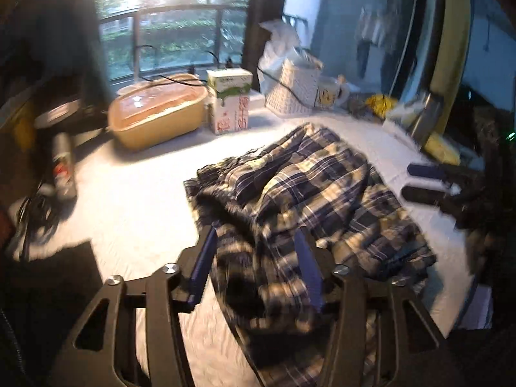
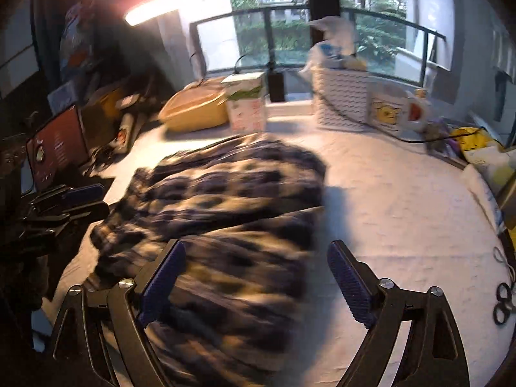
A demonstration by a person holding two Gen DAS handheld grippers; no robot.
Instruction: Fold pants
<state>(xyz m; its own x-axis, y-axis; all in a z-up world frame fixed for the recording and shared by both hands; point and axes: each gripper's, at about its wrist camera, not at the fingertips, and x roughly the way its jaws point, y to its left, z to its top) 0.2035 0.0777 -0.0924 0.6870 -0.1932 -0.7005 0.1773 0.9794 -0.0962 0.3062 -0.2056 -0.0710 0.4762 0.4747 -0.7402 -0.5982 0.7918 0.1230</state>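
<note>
Left wrist view gives us the plaid pants [image 1: 309, 200] sharply, crumpled on the white table [image 1: 135, 206]; the right wrist view blurs them. Our left gripper [image 1: 258, 242] straddles their near edge, fingers parted, gripping nothing. Our right gripper [image 2: 254, 258] hangs wide open over their other edge. Only the right view shows scissors [image 2: 504, 303]. Behind the pants, a white basket [image 2: 342, 96] holds bags, beside a lidded yellow container [image 1: 154, 113].

both wrist cams low, facing window, sharing pants [image 1: 309, 200]
</note>
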